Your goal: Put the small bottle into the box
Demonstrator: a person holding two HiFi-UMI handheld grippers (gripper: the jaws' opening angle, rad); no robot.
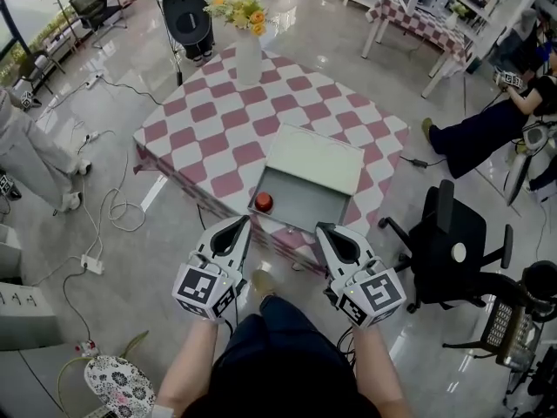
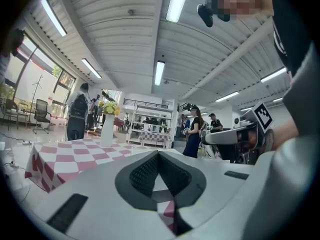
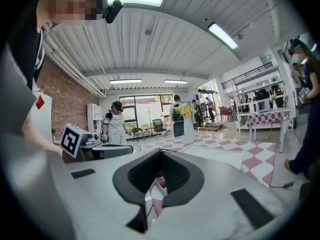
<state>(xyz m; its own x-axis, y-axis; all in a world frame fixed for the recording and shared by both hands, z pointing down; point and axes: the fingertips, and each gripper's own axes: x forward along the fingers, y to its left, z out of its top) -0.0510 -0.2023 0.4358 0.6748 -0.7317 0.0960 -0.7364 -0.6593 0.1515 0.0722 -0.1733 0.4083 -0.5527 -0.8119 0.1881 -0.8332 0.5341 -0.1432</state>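
An open grey box [image 1: 324, 200] sits near the front edge of the pink and white checkered table [image 1: 209, 129], its lid [image 1: 315, 158] folded back. The small bottle [image 1: 263, 202], seen from above by its red cap, stands inside the box at its left near corner. My left gripper [image 1: 241, 223] and right gripper [image 1: 325, 231] hover side by side in front of the table's edge, both shut and holding nothing. In the right gripper view a bit of the bottle [image 3: 160, 176] shows beyond the closed jaws of the right gripper [image 3: 160, 153]. The left gripper [image 2: 159, 155] points over the tabletop.
A white vase with yellow flowers [image 1: 248, 55] stands at the table's far side. A black office chair [image 1: 448, 242] is close on the right. Cables and a power strip [image 1: 91, 264] lie on the floor at the left. People stand and sit around the room.
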